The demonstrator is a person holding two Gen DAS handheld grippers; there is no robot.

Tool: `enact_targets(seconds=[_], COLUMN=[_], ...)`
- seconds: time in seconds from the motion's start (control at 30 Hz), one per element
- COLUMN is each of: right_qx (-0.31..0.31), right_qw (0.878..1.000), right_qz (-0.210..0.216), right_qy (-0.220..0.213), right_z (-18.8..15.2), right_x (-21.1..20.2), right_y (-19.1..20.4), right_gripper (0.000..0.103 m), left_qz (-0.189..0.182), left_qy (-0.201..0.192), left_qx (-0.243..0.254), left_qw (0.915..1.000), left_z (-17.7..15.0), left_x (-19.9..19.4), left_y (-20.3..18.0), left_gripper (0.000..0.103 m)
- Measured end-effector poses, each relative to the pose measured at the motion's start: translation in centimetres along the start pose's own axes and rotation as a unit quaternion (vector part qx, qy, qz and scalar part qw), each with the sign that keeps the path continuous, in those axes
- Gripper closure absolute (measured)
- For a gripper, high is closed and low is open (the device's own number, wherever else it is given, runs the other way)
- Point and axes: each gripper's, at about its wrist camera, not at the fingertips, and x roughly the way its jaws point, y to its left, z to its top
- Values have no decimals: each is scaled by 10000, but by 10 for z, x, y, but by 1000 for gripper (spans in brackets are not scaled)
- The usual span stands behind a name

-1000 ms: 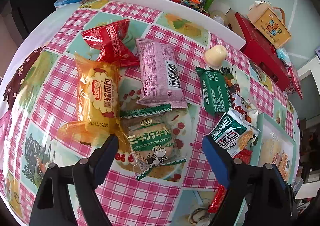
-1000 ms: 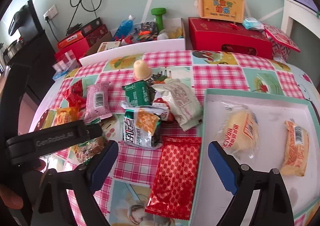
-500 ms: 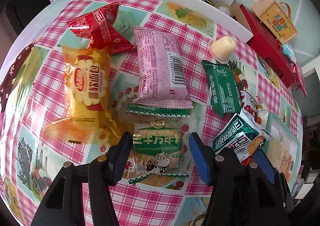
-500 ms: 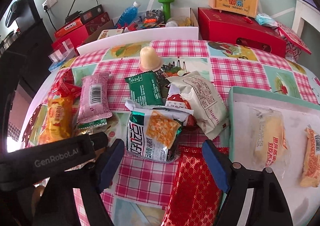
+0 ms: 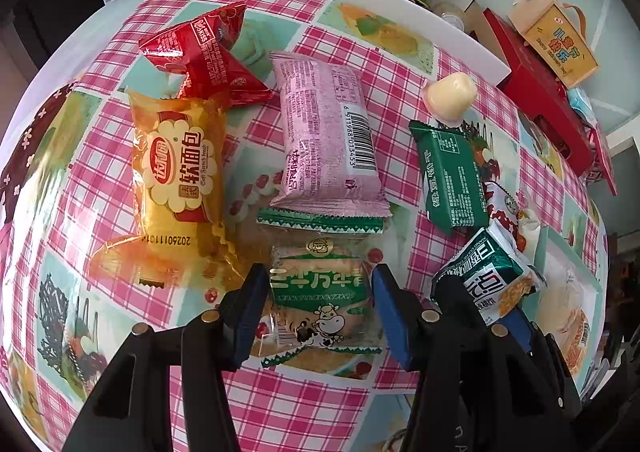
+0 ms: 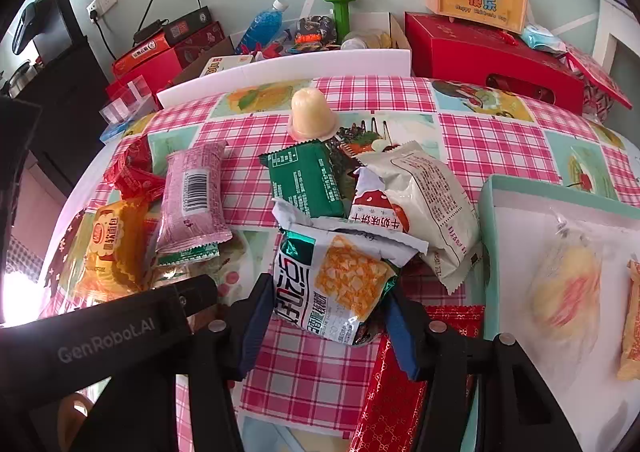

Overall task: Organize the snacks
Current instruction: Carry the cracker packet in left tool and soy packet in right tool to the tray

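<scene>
Over the last second the left tool (image 5: pixel 320 294) is moving forward and narrowing, so its fingers now flank the green cow-print biscuit packet (image 5: pixel 320 292), touching or nearly touching its sides. The right tool (image 6: pixel 326 316) is likewise advancing and closing around the green-and-white snack bag (image 6: pixel 332 284), leaving the red checked packet (image 6: pixel 396 392) beneath its right finger.
</scene>
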Motion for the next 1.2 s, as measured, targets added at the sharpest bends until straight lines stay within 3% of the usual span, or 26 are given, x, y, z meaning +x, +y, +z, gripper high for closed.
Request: enact_targets(seconds=[0.4, 0.8, 1.2], right_qx=[219, 322, 473], right_qw=[9994, 9994, 9989], right_qz=[188, -26, -64], right_qy=[181, 129, 31], right_z=[-11, -17, -17], right_x=[-14, -34, -46], right_y=[-10, -24, -34], right_gripper=[49, 50, 50], left_qz=[67, 177, -65], left_qy=[36, -29, -98], left_qx=[72, 157, 15], left_qw=[9999, 9997, 9999], left_z=[-7, -12, -9], left_x=[4, 4, -6], left_y=[-7, -18, -9], left_gripper=[50, 52, 52])
